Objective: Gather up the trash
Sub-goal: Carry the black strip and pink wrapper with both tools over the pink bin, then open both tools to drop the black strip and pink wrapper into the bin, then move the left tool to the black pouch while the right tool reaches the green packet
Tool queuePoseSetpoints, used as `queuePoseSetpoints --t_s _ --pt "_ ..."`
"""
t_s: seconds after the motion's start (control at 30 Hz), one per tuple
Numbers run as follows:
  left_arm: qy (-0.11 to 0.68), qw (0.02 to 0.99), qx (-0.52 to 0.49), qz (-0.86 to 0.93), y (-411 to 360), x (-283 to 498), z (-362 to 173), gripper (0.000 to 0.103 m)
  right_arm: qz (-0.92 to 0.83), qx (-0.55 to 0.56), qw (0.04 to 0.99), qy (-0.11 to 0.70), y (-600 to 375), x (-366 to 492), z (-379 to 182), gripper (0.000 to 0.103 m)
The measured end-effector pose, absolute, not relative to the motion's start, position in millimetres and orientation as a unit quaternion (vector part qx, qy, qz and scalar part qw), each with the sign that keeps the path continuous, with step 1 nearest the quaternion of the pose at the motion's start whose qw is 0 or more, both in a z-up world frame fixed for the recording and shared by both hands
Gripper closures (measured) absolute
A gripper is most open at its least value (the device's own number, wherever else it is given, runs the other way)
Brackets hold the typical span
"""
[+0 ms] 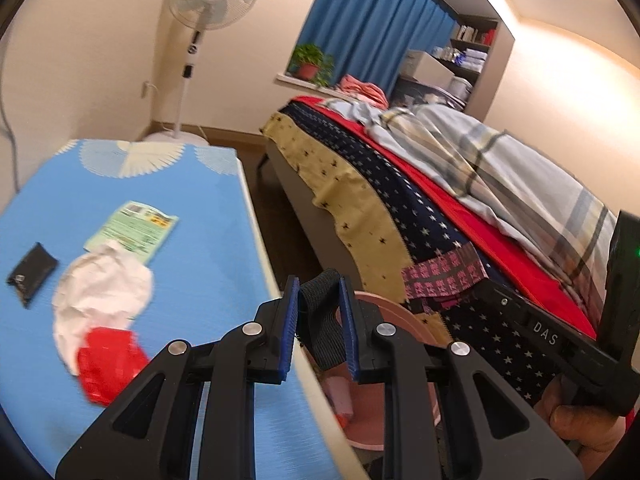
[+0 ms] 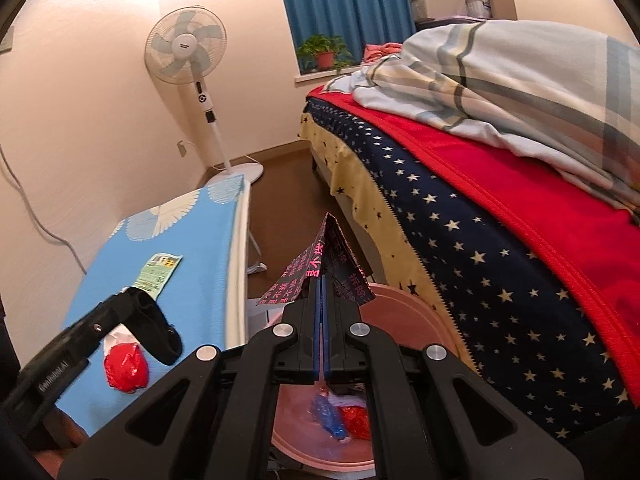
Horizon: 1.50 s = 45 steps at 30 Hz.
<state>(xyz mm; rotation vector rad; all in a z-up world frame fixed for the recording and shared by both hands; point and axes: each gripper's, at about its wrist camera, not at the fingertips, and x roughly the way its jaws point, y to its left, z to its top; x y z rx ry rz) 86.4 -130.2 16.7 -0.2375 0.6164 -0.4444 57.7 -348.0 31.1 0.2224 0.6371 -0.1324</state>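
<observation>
Wrapper (image 2: 320, 276) is pinched in right gripper (image 2: 322, 364) above bin (image 2: 404, 304); left gripper (image 1: 320, 332) clamps black strap (image 1: 320, 320); paper (image 1: 104, 280) left of it remains.

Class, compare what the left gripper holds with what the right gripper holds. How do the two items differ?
The left gripper clamps a black mesh strap; the right gripper pinches a dark wrapper printed with pink characters. The strap is plain and looped, the wrapper creased into a peak. Both hang over the pink bin.
</observation>
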Motion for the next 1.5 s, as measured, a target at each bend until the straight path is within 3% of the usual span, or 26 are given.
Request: queuePoseSetpoints --t_s 0.33,0.37,0.4,0.47,0.77,0.9,1.5 --pt "0.343 0.898 -0.100 -0.257 -180 96 -15 0.081 -0.083 0.103 0.933 0.335 -357 63 19 0.102" --pt "0.351 0.894 -0.099 -0.262 -183 98 -18 0.076 -0.084 0.103 0.932 0.337 -358 64 17 0.102" --pt "0.361 0.888 -0.098 -0.268 -187 100 -23 0.060 -0.084 0.103 0.931 0.340 -358 65 16 0.102" --pt "0.360 0.889 -0.098 -0.264 -186 100 -25 0.047 -0.085 0.103 0.929 0.344 -357 68 13 0.102" --pt "0.341 0.900 -0.122 -0.242 -159 102 -10 0.047 -0.086 0.093 0.920 0.370 -349 78 -1 0.100" --pt "0.335 0.903 -0.124 -0.239 -151 100 -5 0.047 -0.089 0.096 0.919 0.373 -349 79 -4 0.092" --pt "0.308 0.923 -0.133 -0.189 -94 84 12 0.047 -0.040 0.105 0.939 0.325 -321 68 15 0.092"
